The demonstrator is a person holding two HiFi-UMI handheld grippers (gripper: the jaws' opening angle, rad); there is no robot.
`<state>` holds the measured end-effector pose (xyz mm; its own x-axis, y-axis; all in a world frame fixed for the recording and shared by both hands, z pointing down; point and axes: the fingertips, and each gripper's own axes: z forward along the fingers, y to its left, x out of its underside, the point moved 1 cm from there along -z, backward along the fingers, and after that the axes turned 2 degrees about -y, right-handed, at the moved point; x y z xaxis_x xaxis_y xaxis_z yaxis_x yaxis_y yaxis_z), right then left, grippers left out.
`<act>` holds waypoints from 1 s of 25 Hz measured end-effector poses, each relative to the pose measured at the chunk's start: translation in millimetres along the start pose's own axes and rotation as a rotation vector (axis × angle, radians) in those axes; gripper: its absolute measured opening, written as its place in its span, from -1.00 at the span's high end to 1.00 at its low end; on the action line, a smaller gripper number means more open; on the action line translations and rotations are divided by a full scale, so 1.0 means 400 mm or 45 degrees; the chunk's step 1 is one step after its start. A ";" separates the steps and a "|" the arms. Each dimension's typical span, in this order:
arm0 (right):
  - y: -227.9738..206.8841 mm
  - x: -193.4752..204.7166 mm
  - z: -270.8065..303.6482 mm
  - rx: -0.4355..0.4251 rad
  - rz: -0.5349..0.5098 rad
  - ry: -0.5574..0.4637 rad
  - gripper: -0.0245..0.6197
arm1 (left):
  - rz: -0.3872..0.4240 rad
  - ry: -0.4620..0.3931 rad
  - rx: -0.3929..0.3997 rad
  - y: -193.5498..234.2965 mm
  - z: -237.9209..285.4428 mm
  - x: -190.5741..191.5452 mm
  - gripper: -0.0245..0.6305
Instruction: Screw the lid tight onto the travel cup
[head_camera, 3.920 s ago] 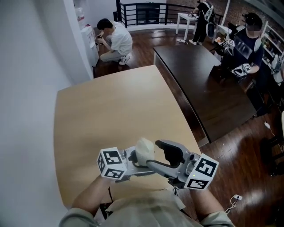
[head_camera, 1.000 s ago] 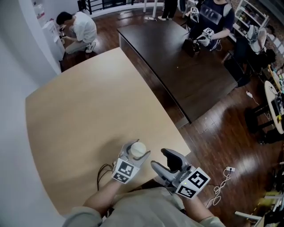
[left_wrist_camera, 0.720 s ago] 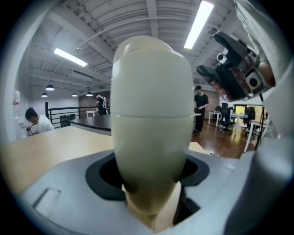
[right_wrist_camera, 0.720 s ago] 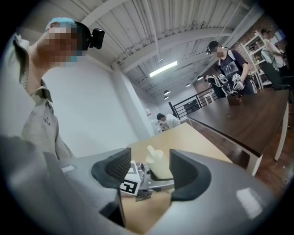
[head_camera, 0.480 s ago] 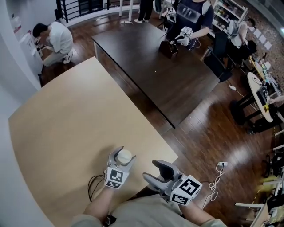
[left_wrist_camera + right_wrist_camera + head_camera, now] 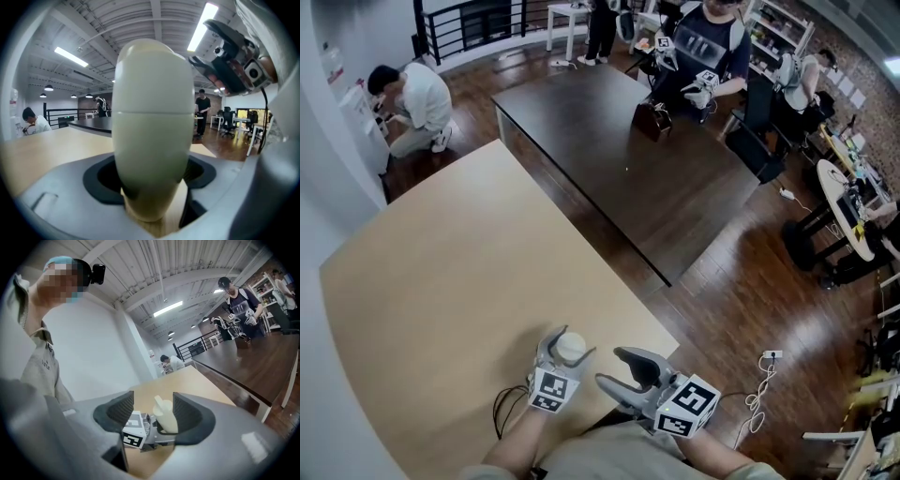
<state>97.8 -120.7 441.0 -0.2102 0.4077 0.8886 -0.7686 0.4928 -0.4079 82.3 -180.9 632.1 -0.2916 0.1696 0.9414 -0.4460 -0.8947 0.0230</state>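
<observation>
Releasing the capped cup: my left jaws have just been opening round it, right jaws gape empty; next, probably, withdraw straight.

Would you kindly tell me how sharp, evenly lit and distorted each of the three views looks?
Head view: evenly lit and sharp, with wide-angle bending of the table edges. Left gripper view: strong fisheye with dark corners; the cup fills the centre, soft from closeness, and a ceiling light glares. Right gripper view: fisheye too, dark rim, the cup small yet fairly crisp.
</observation>
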 end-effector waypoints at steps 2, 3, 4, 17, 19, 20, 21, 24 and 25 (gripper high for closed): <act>-0.001 0.000 0.002 0.005 0.001 -0.009 0.14 | -0.004 0.021 0.038 -0.016 0.005 0.004 -0.31; -0.002 -0.002 0.002 0.010 0.000 -0.016 0.14 | -0.004 0.028 0.050 -0.022 0.003 0.008 -0.35; -0.001 -0.005 0.002 0.015 -0.002 -0.023 0.14 | -0.003 0.029 0.053 -0.027 -0.002 0.007 -0.36; 0.075 -0.022 0.013 0.126 -0.065 -0.125 0.29 | -0.260 -0.258 -0.085 -0.016 -0.343 -0.104 0.88; 0.104 -0.010 0.004 0.186 -0.091 -0.142 0.64 | -0.322 -0.300 -0.096 -0.031 -0.414 -0.123 0.92; 0.118 0.002 0.000 0.214 -0.096 -0.146 0.76 | -0.351 -0.317 -0.093 -0.039 -0.443 -0.131 0.92; 0.132 0.018 -0.003 0.236 -0.097 -0.143 0.84 | -0.371 -0.328 -0.087 -0.047 -0.467 -0.139 0.92; 0.180 0.076 0.005 0.253 -0.118 -0.095 0.92 | -0.384 -0.332 -0.074 -0.057 -0.523 -0.161 0.92; 0.199 0.092 0.010 0.243 -0.134 -0.073 0.92 | -0.388 -0.328 -0.077 -0.057 -0.537 -0.167 0.92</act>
<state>26.6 -69.7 442.3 -0.1525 0.3145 0.9369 -0.8874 0.3738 -0.2699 -69.7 -83.0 496.6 0.0799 0.3075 0.9482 -0.5308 -0.7920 0.3016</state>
